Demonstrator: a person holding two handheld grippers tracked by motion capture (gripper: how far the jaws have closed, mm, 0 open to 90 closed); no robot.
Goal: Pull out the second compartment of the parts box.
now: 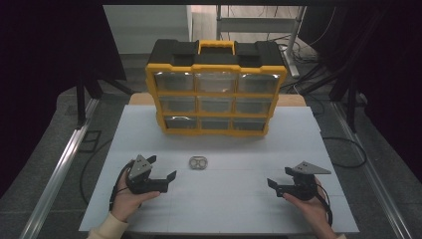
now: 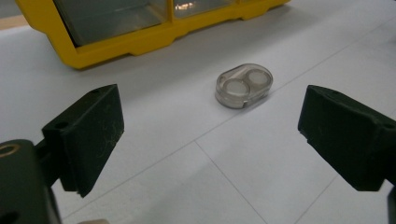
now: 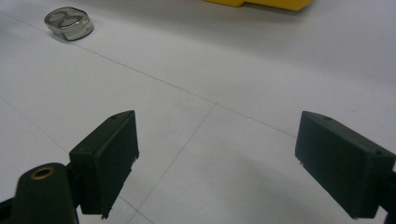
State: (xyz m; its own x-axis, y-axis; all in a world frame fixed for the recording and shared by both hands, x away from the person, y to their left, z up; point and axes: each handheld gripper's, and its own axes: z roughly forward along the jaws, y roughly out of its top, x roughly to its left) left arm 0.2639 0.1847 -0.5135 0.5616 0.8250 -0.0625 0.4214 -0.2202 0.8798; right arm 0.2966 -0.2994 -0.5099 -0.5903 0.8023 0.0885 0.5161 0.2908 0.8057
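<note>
white tabletop [image 1: 224, 199] lay under dim light, dark curtains at the sides and a metal rack and cables behind it. nothing of the work looked done yet, by my reading: the small clear case [image 1: 199, 163], an oval box with two round wells, sat untouched on the table, just ahead of the left gripper [image 1: 163, 168] and off to its inner side. that gripper's jaws stood released and wide, empty, with the case lying beyond and between them in the left gripper view [image 2: 244, 86]. the right gripper [image 1: 273, 186] was likewise spread apart and held nothing; from it the case [image 3: 69, 22] lay well apart, far ahead and to its left. what remained, i judged, was the whole of it: reaching, closing on the case and carrying it on. farther beyond the case stood the yellow drawer organizer [image 1: 216, 89], all its clear drawers shut. nothing lay between either gripper and the case, so the way in was free.
</note>
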